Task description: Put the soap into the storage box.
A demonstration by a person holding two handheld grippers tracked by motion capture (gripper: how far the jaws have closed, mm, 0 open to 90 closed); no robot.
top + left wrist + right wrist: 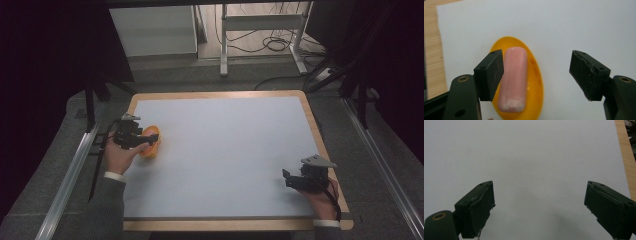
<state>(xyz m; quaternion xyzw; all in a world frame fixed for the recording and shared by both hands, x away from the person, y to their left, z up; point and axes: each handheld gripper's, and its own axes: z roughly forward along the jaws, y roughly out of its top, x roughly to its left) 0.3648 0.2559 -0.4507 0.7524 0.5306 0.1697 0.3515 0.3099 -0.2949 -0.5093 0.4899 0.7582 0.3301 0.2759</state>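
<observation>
A yellow-orange oval dish (153, 149) (537, 83) lies near the left edge of the white table top. In it rests a pink sausage-shaped piece (515, 77), lying lengthwise. My left gripper (147, 141) (536, 62) hangs just above the dish with its jaws wide apart. One jaw stands right beside the pink piece and the other is well clear of the dish, so nothing is clamped. My right gripper (287, 179) (539, 192) is low over the bare surface at the front right, open, with nothing between its jaws.
The white mat (225, 150) covers a board with a wooden border (316, 127) (626, 157). Metal rails (65, 185) run along both sides of the table. Desk legs and cables (275, 45) stand on the floor behind it.
</observation>
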